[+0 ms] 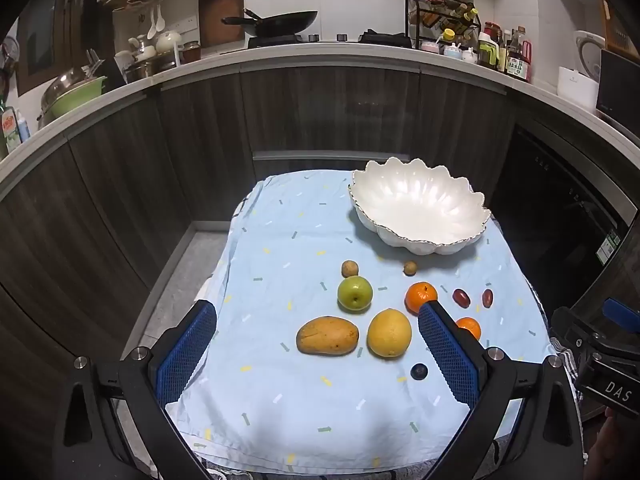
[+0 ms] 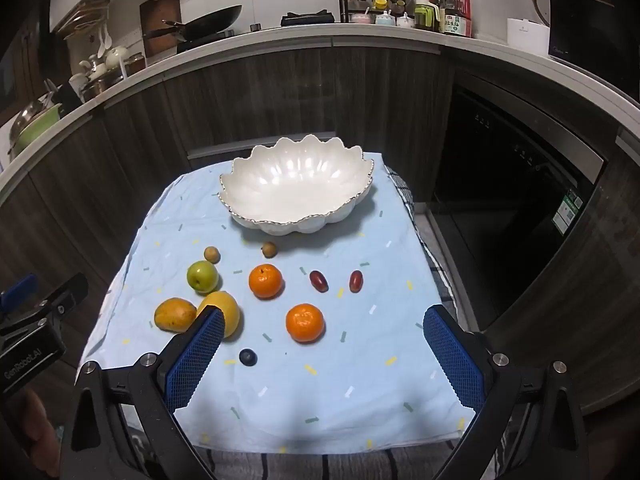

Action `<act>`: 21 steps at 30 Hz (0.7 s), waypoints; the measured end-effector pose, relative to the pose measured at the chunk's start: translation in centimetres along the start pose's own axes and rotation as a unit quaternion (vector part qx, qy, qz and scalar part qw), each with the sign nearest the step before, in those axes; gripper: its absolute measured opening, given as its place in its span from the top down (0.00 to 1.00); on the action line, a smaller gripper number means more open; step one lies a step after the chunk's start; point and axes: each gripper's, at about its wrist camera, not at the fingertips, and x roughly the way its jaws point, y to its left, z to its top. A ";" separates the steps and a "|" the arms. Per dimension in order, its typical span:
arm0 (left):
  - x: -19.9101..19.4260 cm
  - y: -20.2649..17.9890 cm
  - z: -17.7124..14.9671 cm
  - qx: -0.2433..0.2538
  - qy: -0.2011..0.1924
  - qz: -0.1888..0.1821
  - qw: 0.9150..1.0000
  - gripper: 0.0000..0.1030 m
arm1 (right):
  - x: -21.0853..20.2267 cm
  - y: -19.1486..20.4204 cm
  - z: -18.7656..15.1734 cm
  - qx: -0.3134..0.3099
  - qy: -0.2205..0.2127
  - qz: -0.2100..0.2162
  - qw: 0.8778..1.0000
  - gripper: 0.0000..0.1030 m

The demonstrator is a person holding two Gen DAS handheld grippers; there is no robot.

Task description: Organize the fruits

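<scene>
Fruits point(image 2: 305, 322) lie on a blue cloth point(image 2: 320, 392) below kitchen counter point(image 2: 280, 40); both claws wide.

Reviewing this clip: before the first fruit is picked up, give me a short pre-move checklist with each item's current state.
1. Left tongs open and holding nothing: ok.
2. Right tongs open and holding nothing: ok.
3. White bowl upright, with nothing in it: ok.
4. All fruit lies on the blue cloth, none in the bowl yet: ok.
5. Near orange stands clear of its neighbours for a grasp: ok.
6. Yellow fruit clear of the mango: ok in the left view; the right view hides the gap behind a finger.
</scene>
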 end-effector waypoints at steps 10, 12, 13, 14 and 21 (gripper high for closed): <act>-0.5 -0.5 0.1 0.001 -0.004 0.002 1.000 0.00 | -0.5 -0.4 0.1 -0.002 -0.004 -0.002 1.000 0.02; -0.5 -0.6 0.2 0.001 -0.004 0.001 1.000 0.00 | -0.4 -0.3 0.1 -0.003 -0.005 -0.001 1.000 0.02; -0.3 -0.3 0.0 0.000 -0.005 0.000 1.000 0.00 | -0.4 -0.3 0.2 -0.003 -0.006 -0.001 1.000 0.02; -0.4 -0.3 0.0 0.000 -0.005 0.000 1.000 0.00 | -0.3 0.1 -0.1 -0.003 -0.008 -0.001 1.000 0.02; -0.9 0.1 -0.1 -0.002 -0.008 -0.003 1.000 0.00 | -0.5 -0.1 -0.1 0.001 -0.012 -0.001 1.000 0.02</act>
